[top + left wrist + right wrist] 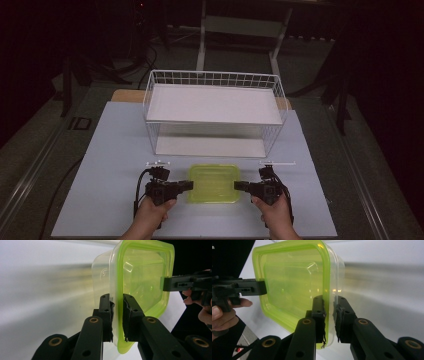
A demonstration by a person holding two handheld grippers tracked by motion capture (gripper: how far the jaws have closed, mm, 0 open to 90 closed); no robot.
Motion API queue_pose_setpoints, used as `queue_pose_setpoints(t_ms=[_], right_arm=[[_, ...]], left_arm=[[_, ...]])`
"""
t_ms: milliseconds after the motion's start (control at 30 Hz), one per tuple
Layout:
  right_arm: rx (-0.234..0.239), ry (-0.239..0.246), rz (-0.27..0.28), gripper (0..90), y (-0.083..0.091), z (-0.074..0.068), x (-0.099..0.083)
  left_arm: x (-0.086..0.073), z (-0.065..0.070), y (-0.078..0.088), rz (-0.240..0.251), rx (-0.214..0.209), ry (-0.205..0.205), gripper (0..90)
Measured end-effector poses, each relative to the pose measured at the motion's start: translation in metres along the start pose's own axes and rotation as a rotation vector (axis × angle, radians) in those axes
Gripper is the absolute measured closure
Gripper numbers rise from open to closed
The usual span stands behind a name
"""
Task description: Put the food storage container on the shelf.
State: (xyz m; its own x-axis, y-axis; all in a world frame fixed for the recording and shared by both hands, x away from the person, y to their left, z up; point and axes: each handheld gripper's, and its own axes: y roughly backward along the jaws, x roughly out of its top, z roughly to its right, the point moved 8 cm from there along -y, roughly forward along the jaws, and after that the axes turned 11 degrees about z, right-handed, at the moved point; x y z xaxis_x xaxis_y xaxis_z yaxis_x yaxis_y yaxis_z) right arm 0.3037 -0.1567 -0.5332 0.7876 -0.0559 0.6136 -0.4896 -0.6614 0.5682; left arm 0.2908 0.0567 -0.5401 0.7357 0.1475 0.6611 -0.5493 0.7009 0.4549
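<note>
Gripping the green-lidded container [214,183] at its left and right rims, your left gripper [187,185] and right gripper [239,186] are clamped; the wire basket [215,80] lies directly beyond, its open front facing you.

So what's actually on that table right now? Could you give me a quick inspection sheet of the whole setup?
Surface: pale table top, bare around the work.
Job's things: green-lidded clear container near the front edge; white wire basket with a shelf behind it, nothing in it.
Clutter: nothing seen.
Grippers: left gripper clamps the container's lid rim at one end, right gripper clamps the opposite end; a hand holds each.
Cables: black cable trails from the left gripper; more cables lie on the floor behind.
Surroundings: dark room, a white frame stand beyond the table.
</note>
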Motion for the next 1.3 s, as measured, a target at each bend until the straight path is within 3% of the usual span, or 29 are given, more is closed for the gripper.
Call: queue_pose_setpoints(t_ms=[133, 367, 667, 800, 1000, 1300], right_arm=[[-0.004, 0.010, 0.021, 79.5, 0.000, -0.001, 0.010], [-0.025, 0.075, 0.053, 79.8, 0.000, -0.003, 0.029], [-0.037, 0.064, 0.104, 79.7, -0.007, 0.003, 0.053], [-0.044, 0.063, 0.118, 79.6, -0.013, 0.008, 0.061], [-0.070, 0.062, 0.132, 79.4, -0.025, 0.016, 0.074], [-0.095, 0.021, 0.146, 79.0, -0.039, 0.027, 0.084]], left_arm=[[0.012, 0.000, -0.003, 0.003, 0.000, -0.018, 79.7], [0.029, 0.000, -0.008, 0.030, -0.003, -0.037, 79.9], [0.050, -0.003, -0.017, 0.095, -0.021, -0.050, 80.1], [0.059, -0.011, -0.025, 0.125, -0.039, -0.063, 80.0], [0.069, -0.019, -0.036, 0.132, -0.024, -0.055, 80.1], [0.081, -0.030, -0.050, 0.131, 0.011, -0.072, 80.1]])
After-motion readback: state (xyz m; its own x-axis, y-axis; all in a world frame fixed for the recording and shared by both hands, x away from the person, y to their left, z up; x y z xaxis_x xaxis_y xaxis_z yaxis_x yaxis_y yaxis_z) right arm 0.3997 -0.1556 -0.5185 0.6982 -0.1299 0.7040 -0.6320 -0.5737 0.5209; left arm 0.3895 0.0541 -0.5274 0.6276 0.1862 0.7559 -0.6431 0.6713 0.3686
